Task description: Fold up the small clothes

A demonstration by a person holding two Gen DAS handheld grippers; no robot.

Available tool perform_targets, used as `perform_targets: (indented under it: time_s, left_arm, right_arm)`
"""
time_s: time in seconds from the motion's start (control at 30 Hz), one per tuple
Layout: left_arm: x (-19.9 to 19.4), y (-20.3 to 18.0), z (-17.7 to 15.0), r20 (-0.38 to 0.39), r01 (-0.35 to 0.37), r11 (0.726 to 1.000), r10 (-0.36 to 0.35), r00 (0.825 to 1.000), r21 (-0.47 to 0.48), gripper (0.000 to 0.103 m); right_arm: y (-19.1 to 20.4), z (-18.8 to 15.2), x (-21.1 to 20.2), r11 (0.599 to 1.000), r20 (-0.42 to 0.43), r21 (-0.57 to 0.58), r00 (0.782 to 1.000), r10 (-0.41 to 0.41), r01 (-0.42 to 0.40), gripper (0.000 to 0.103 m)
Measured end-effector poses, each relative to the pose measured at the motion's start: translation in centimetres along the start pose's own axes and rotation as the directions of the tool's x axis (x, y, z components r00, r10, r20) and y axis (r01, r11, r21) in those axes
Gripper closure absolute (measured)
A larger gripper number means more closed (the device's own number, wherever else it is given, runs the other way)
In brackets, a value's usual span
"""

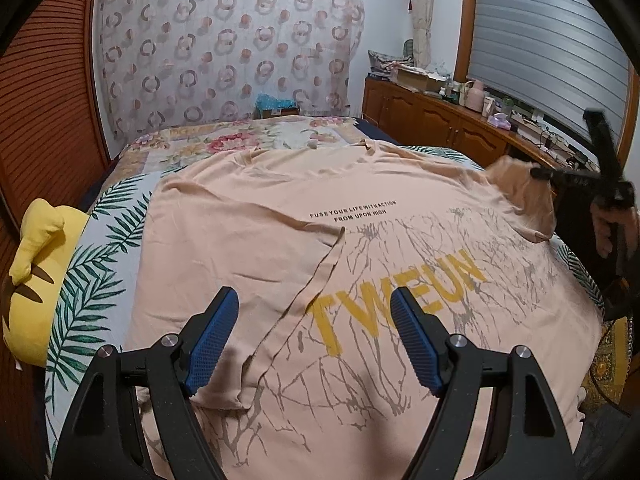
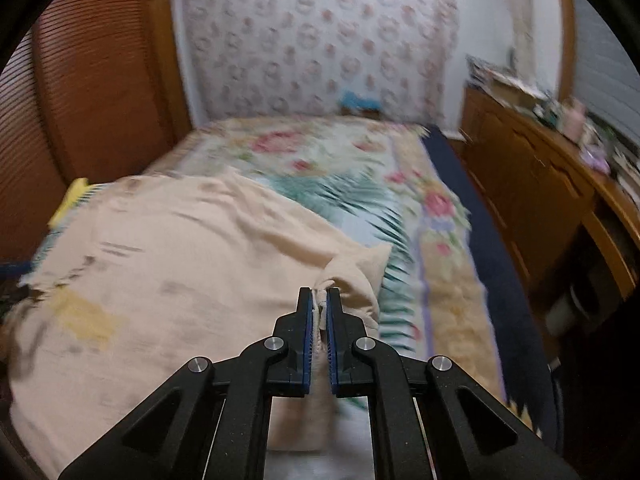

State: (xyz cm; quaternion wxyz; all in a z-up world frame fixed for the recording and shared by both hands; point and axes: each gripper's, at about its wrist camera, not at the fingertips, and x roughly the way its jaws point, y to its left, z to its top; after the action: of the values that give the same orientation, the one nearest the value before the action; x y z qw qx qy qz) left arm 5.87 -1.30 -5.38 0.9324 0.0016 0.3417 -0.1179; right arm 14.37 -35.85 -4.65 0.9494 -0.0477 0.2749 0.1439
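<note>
Peach tee (image 1: pixel 360 248) lies flat on the bed (image 1: pixel 100 264), left sleeve folded in. Left tongs (image 1: pixel 314 320) spread wide above the tee, gripping nothing. Right tongs (image 2: pixel 318 300) clamped on the tee's right sleeve (image 2: pixel 352 276), sleeve lifted off the bed.

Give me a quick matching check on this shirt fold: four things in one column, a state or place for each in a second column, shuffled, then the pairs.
Things:
1. left gripper
2. right gripper
3. peach T-shirt
4. yellow plush toy

States or places:
A. lies at the bed's left edge, off the shirt
B. spread on the bed, one sleeve already folded over its print
C. pads clamped on a bunch of peach fabric
D. jaws wide apart over the shirt, nothing held

Pairs: 1-D, 2-C, 3-B, 4-A
</note>
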Motion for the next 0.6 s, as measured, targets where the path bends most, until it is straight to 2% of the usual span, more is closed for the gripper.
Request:
perform_targets:
  time_s: [0.1, 0.2, 0.23, 0.27, 0.33, 0.47, 0.6]
  left_arm:
    - [0.1, 0.0, -0.2, -0.003, 0.004, 1.0, -0.004, 1.0, -0.006, 0.024]
    - [0.1, 0.0, -0.2, -0.007, 0.004, 1.0, -0.004, 1.0, -0.01, 0.024]
    - [0.1, 0.1, -0.3, -0.008, 0.004, 1.0, -0.004, 1.0, -0.011, 0.024]
    - [0.0, 0.0, -0.3, -0.008, 0.004, 1.0, -0.005, 1.0, -0.011, 0.024]
    - [0.0, 0.1, -0.3, -0.006, 0.004, 1.0, -0.004, 1.0, -0.011, 0.024]
    - [0.0, 0.0, -0.3, -0.003, 0.007, 1.0, -0.007, 1.0, -0.013, 0.024]
    - [0.0, 0.0, -0.3, -0.004, 0.009, 1.0, -0.009, 1.0, -0.012, 0.024]
  right_arm:
    - [4.3, 0.2, -0.7, 0.994, 0.018, -0.05, 0.995, 0.103, -0.102, 0.097]
    - [7.8, 0.2, -0.6, 0.972, 0.005, -0.059, 0.973, 0.23, -0.229, 0.096]
    - [8.5, 0.2, -0.6, 0.966, 0.002, -0.064, 0.968, 0.25, -0.249, 0.086]
    - [9.0, 0.2, -0.5, 0.964, 0.0, -0.072, 0.966, 0.258, -0.257, 0.074]
    - [9.2, 0.2, -0.3, 0.969, 0.001, -0.094, 0.973, 0.229, -0.228, 0.069]
    - [8.4, 0.0, 0.7, 0.983, -0.015, -0.08, 0.986, 0.163, -0.164, 0.068]
    - [9.6, 0.4, 2.1, 0.986, -0.063, -0.06, 0.986, 0.155, -0.159, 0.068]
